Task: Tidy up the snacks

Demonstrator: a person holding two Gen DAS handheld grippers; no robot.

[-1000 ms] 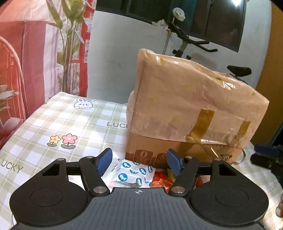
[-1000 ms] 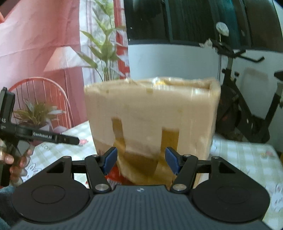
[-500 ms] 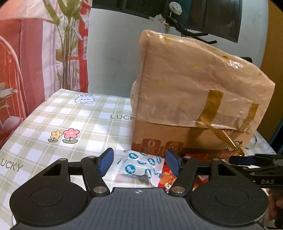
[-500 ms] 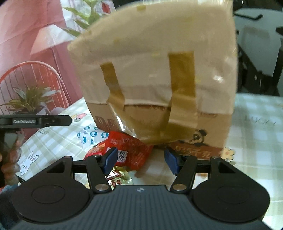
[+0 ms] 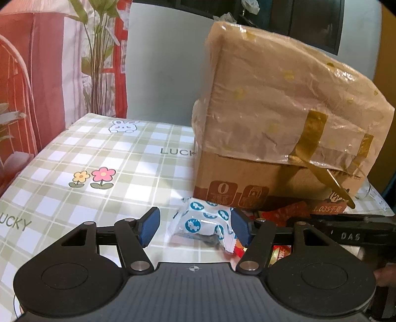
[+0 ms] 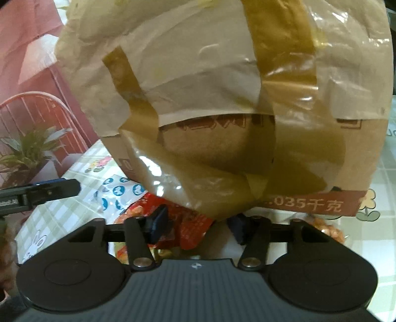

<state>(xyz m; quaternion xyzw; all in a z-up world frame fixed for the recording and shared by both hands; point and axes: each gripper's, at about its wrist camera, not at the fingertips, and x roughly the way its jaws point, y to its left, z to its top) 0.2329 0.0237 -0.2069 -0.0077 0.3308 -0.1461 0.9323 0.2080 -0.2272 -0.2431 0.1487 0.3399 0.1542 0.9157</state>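
left tool (image 5: 195, 228) parted around blue-dotted packet (image 5: 205, 223), right tool (image 6: 198, 223) closing over red packet (image 6: 190, 225), box (image 6: 222, 99) edge overhanging

Background stuff here: the worktop (image 5: 74, 158) has a green and white checked cloth with a cartoon bunny (image 5: 123, 126), two little flowers (image 5: 92, 178) and "LUCKY" printed on it. Behind its far edge there's a tall leafy plant (image 5: 99, 49) against a red and white curtain (image 5: 49, 74), next to a pale wall (image 5: 168, 74) with a dark window (image 5: 309, 19) higher up. The right wrist view catches a red wire chair (image 6: 42, 109) and a small potted plant (image 6: 27, 151) off to the left.
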